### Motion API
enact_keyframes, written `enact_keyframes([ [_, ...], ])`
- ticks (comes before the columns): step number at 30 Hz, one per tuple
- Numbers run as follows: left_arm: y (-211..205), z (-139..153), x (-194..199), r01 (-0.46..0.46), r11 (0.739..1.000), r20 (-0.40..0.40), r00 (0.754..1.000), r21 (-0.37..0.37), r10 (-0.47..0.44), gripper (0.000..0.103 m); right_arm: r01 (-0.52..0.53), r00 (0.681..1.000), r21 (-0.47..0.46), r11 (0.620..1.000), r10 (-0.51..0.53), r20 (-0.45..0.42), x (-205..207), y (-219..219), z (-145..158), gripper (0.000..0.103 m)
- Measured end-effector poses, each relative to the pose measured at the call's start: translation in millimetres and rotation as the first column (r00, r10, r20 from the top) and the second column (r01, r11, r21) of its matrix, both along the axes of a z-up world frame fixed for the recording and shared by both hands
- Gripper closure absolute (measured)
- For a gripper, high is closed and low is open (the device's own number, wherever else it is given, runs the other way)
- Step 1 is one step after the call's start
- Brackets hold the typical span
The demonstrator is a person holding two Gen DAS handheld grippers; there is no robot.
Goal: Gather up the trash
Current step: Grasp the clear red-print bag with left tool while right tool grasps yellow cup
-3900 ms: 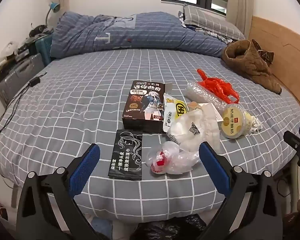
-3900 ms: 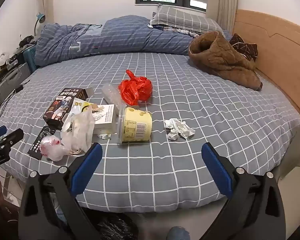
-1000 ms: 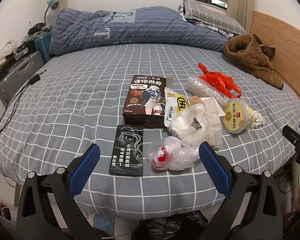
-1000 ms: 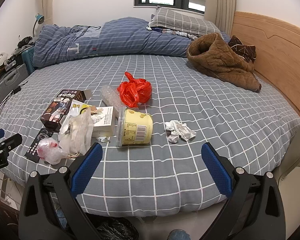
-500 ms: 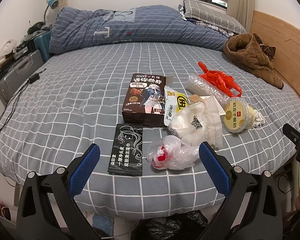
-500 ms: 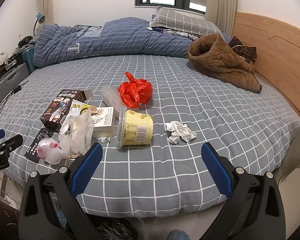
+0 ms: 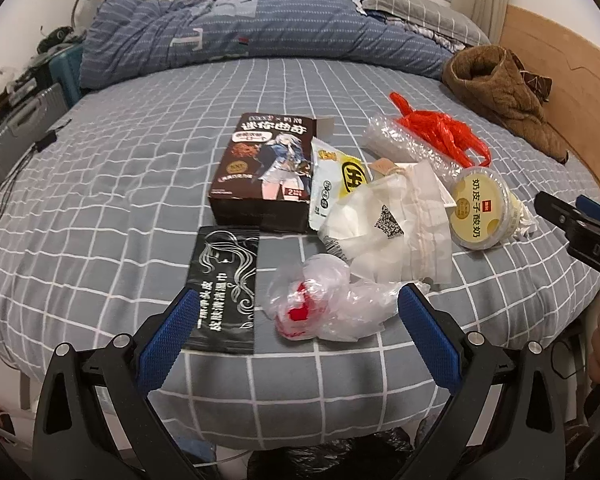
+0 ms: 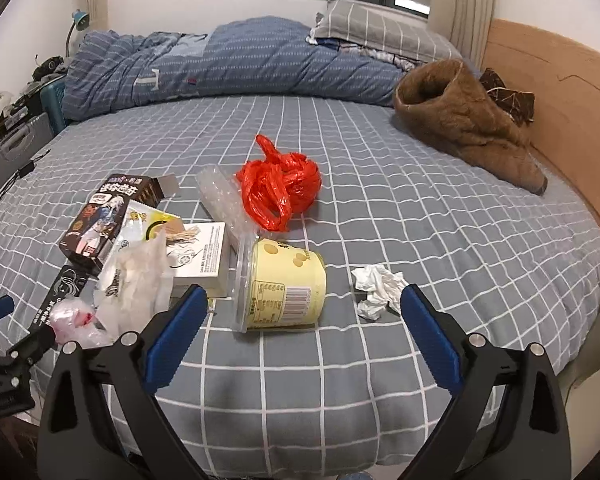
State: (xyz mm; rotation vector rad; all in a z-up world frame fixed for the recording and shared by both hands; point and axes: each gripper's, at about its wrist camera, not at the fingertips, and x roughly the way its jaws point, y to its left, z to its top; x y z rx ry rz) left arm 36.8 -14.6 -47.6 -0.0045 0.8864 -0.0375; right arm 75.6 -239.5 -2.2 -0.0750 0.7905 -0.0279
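Left wrist view: the left gripper (image 7: 298,312) hangs over the near edge of the bed (image 7: 112,184), fingers spread wide and empty. Between its pads lie a black sachet (image 7: 224,292) and a crumpled clear bag (image 7: 324,304) with red inside, just beside each other. Behind the bag a white pouch (image 7: 396,228) leans over a yellow-and-white packet (image 7: 338,184), which touches a dark box (image 7: 266,168). Right of the pouch a yellow tub (image 7: 482,216) lies on its side. Farther back, bubble wrap (image 7: 408,146) sits against a red bag (image 7: 440,130).

Right wrist view: the right gripper (image 8: 302,312) is also wide open and holds nothing. The tub lies between its fingers, lid to the left, with a white tissue (image 8: 378,288) close to the right pad. A white carton (image 8: 202,254) touches the tub's lid side. Beyond the trash the sheet runs to a rolled blue duvet (image 8: 236,60), a grey pillow (image 8: 380,28) and a brown coat (image 8: 464,120) against the wooden headboard (image 8: 552,84). A suitcase (image 8: 10,152) stands left of the bed.
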Motion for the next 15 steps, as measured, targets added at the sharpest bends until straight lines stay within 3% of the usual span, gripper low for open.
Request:
enact_keyframes([
  [9,-9,-19,16,-0.002,1.0,-0.042,0.999,0.0,0.002,0.007,-0.011,0.999,0.035,0.999,0.013,-0.051,28,0,-23,0.013],
  [15,-17,-28,24,0.015,1.0,-0.066,0.998,-0.011,-0.016,0.012,-0.002,0.995,0.075,0.997,0.009,-0.101,43,-1,-40,0.02],
])
